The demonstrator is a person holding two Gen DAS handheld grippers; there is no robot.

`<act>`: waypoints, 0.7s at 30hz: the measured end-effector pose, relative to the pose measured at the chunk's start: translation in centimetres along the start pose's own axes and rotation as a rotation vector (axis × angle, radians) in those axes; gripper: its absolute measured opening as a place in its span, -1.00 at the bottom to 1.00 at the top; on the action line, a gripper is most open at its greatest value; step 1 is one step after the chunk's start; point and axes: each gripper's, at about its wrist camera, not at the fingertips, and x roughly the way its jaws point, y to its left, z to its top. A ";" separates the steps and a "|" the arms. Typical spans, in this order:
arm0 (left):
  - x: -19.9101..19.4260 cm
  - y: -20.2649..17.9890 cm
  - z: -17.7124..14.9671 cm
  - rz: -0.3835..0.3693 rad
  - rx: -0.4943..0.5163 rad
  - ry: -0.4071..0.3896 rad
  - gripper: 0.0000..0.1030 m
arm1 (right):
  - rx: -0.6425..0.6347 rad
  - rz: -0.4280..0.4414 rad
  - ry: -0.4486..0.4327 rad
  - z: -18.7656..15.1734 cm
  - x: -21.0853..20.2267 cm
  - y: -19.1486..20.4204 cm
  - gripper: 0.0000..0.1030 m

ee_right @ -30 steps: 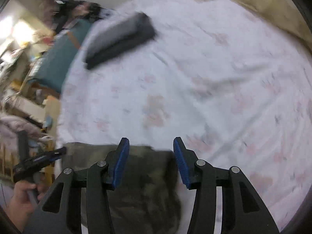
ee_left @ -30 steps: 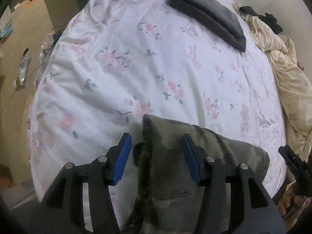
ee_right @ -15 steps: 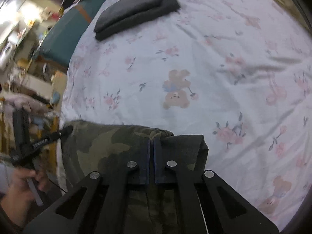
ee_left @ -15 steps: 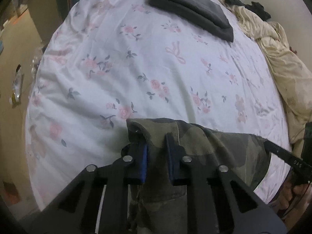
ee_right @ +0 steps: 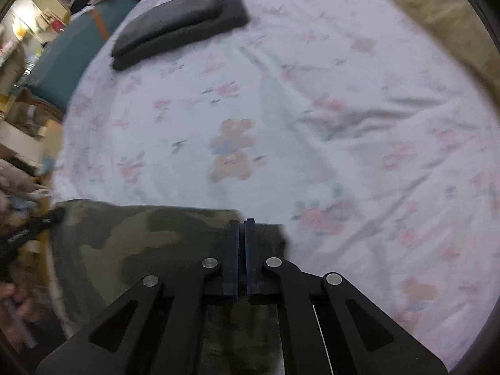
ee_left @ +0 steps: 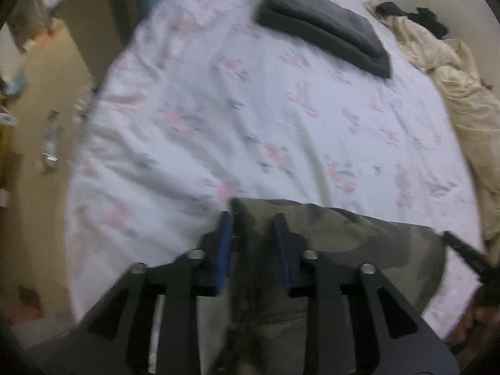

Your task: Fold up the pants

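The left gripper point(ee_left: 252, 228) and right gripper point(ee_right: 240, 234) are alike: matte black angular arms with triangular cut-outs, round silver screws at the joints, and blue pads point(ee_left: 224, 243) lining the fingers. At 9 o'clock in the right view, bare skin shows, blurred.

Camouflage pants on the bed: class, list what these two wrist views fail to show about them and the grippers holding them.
- Camouflage pants: the legs run under the frame's bottom edge in both views, behind the gripper bodies.
- Left gripper: motion blur; grip on the cloth between its fingers is unclear.
- Right gripper: nearly shut on the waist edge; the pinched cloth itself is hidden.
- Floor clutter: blurred.
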 end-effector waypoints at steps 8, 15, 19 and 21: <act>-1.0 -5.9 -2.7 -0.193 0.243 -0.068 -0.76 | -0.181 0.329 -0.044 -0.6 -0.7 7.1 -0.96; 3.7 -6.2 -1.9 -0.109 0.273 -0.013 -0.96 | -0.190 0.123 -0.019 -0.8 4.8 8.2 -1.00; 3.3 -4.1 -1.6 -0.033 0.216 -0.038 -0.97 | -0.113 0.094 0.017 -0.2 5.1 5.0 -1.00; 2.9 -3.7 -1.8 -0.050 0.213 -0.041 -0.97 | -0.109 0.036 0.005 -0.3 4.5 3.7 -1.00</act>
